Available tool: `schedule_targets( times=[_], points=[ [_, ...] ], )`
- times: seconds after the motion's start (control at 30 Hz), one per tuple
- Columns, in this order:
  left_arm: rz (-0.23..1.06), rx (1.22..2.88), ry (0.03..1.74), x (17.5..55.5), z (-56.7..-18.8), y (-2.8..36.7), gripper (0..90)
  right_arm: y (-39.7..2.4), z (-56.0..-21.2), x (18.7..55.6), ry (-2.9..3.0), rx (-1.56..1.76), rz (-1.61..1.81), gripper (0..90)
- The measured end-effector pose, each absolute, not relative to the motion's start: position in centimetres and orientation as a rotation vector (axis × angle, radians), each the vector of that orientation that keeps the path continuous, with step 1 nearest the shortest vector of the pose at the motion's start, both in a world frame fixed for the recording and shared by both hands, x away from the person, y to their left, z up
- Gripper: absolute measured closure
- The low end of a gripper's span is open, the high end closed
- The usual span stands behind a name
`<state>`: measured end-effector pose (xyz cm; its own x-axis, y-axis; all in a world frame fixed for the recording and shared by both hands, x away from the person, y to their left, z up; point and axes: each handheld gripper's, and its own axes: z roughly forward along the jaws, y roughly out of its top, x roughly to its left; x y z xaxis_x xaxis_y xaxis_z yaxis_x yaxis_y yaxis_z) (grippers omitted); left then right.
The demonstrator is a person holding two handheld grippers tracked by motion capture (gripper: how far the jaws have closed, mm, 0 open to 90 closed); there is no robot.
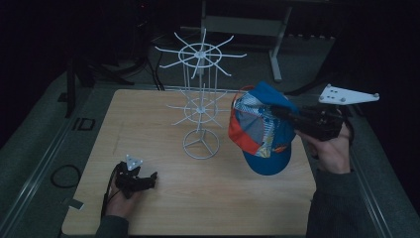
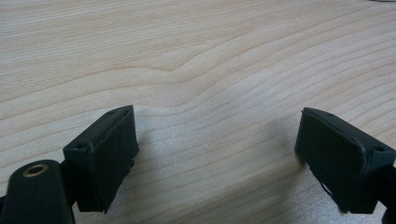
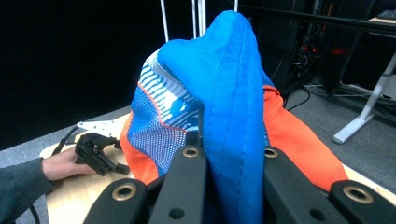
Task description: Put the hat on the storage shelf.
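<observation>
Down at the near left corner of the wooden table [image 1: 208, 198], the left gripper [image 1: 146, 179] sits low on the boards with its jaws spread wide and nothing between them, just bare woodgrain in the left gripper view. Over on the right, the right gripper [image 1: 277, 111] is held up off the table and it's clamped tight on a fold of the blue cap [image 1: 262, 134], pinching the fabric. That cap's blue with an orange panel and a striped mesh bit, brim hanging down toward the table. Further back, just left of the cap, stands a white wire rack [image 1: 200, 99] with two tiers of spokes on a round base.
</observation>
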<state>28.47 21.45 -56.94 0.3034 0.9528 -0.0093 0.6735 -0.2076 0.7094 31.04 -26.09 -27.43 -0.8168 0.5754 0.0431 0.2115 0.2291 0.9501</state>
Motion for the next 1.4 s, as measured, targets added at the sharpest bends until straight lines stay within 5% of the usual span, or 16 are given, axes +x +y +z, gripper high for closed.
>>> schedule_targets(
  times=[1.4],
  points=[
    [0.589, 1.965, 1.440, 28.5, -56.9, 21.4, 13.4, -25.9, -24.8, 30.4, 2.134, 0.643, 1.727, 87.7]
  ],
)
